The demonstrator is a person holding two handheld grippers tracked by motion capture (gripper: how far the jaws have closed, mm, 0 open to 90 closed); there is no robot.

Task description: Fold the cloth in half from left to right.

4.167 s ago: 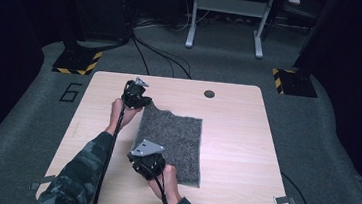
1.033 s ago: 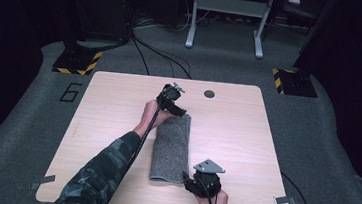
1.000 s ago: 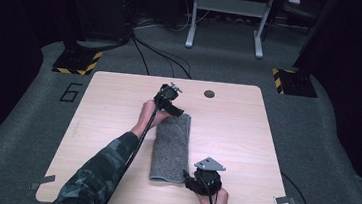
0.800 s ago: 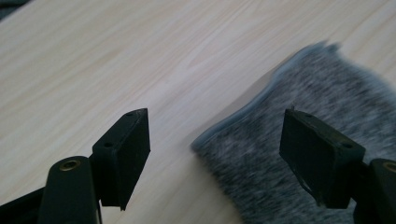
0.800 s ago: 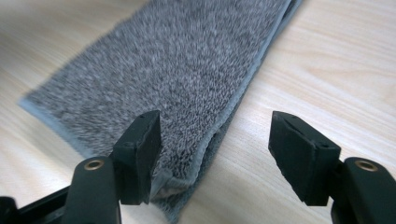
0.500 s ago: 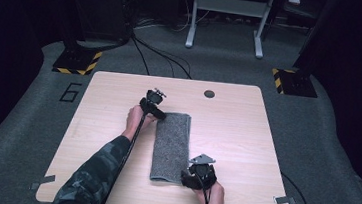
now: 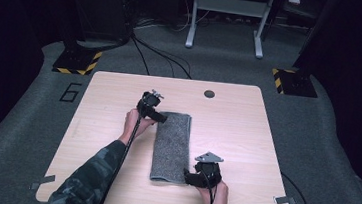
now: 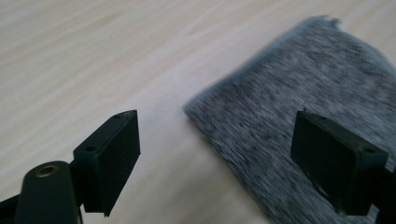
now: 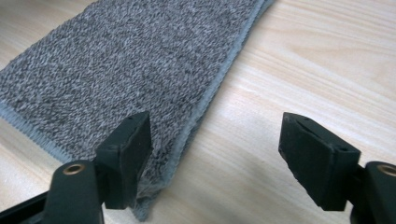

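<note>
The folded towel point(image 7: 171, 146) lies lengthwise mid-worktop point(image 7: 246, 133), running toward the near edge. The left gripper point(image 7: 151, 107) sits at its far left corner, the right gripper point(image 7: 197, 176) at its near right corner.

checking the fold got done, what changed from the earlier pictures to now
The towel, spread flat about four seconds ago, now lies folded in half as a narrow strip. The left gripper has drawn back from the far right corner to the far left one; the right gripper sits at the near right corner. Both have just been opening, jaws clear of the towel. The table and its dark disc stayed put.
</note>
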